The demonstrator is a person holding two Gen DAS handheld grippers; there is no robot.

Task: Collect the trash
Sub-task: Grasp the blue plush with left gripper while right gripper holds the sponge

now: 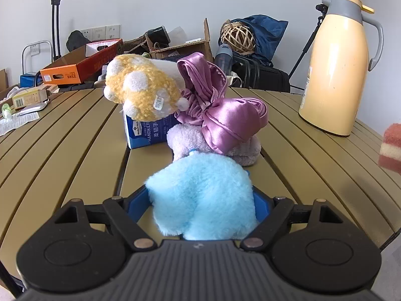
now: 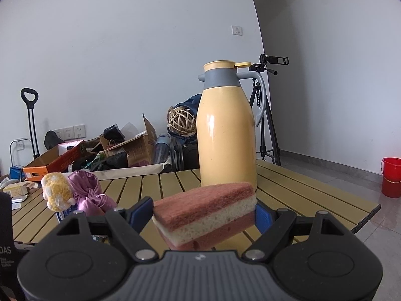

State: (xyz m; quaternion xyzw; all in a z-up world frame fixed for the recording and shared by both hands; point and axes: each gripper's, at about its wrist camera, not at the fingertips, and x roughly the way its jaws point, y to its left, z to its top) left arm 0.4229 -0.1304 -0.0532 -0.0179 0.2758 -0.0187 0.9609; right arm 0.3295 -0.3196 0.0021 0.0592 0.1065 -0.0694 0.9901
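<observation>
The left gripper [image 1: 200, 200] has a light blue plush toy [image 1: 203, 195] between its blue-padded fingers [image 1: 136, 204]; the fur fills the gap and hides the contact, so whether the pads press on it cannot be told. The toy lies on the slatted tan table [image 1: 70, 135], its far end touching a lilac plush [image 1: 185, 140] wearing a shiny purple satin bow [image 1: 225, 115]. Just behind, a yellow and white plush [image 1: 140, 87] sits on top of a blue tissue pack [image 1: 147, 135]. A cream thermos jug [image 1: 335, 65] with a grey handle stands upright well to the right.

The right gripper [image 2: 204, 213] is clamped on a pink and cream layered sponge [image 2: 205, 213], held tilted above the table, with the jug [image 2: 225, 130] directly behind it. Beyond the table lie an orange cardboard box [image 2: 50, 163], a rattan ball [image 2: 181, 121], a tripod [image 2: 265, 115] and a red bucket [image 2: 392, 176] on the floor
</observation>
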